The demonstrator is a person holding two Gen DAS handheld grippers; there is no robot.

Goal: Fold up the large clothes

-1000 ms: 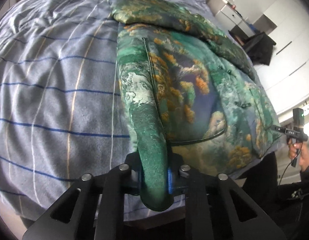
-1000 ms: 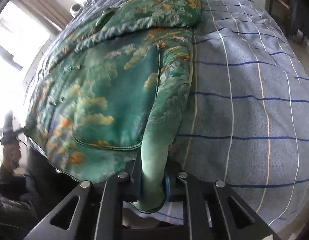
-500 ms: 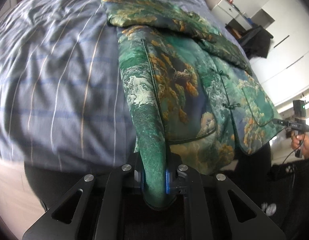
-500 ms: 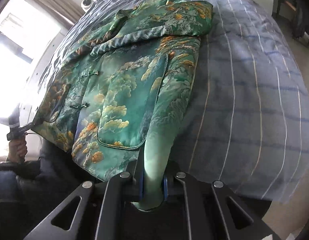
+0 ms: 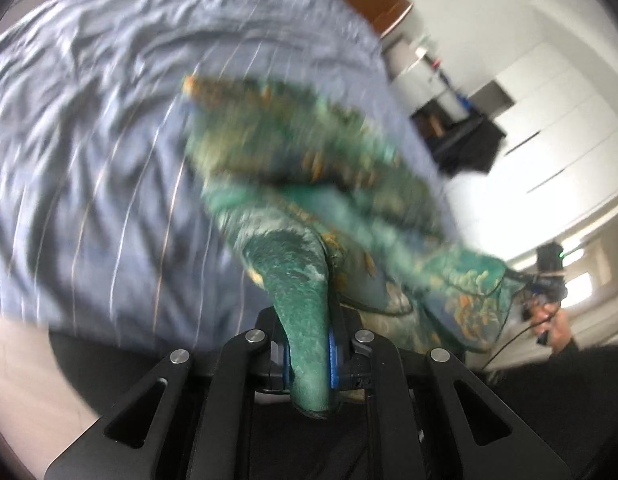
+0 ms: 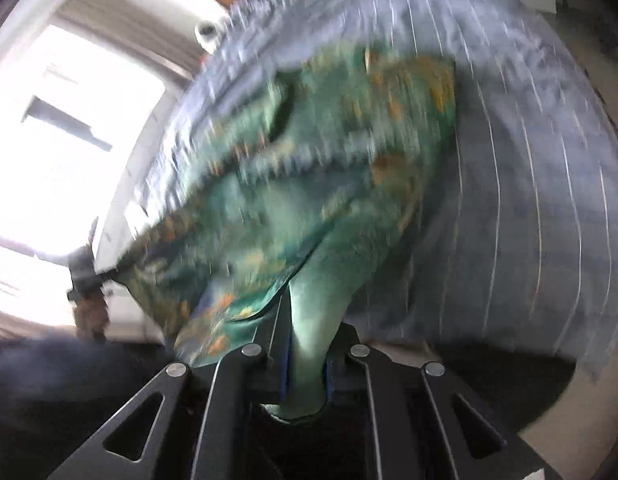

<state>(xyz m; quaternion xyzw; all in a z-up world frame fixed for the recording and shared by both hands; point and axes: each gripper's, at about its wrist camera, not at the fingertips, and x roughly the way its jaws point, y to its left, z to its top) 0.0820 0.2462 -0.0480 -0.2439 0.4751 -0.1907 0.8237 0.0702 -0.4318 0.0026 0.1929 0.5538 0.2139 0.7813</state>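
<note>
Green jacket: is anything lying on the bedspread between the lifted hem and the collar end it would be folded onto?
Nothing visible. The green jacket is pinched at its hem by the left gripper and the right gripper; only bare striped bedspread surrounds it, though both views are blurred.

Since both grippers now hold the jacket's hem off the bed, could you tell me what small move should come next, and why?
Probably carry both grips forward toward the collar end. The left gripper and right gripper are each shut on the green brocade jacket; its near end hangs raised while the far end lies on the striped bedsheet.
</note>
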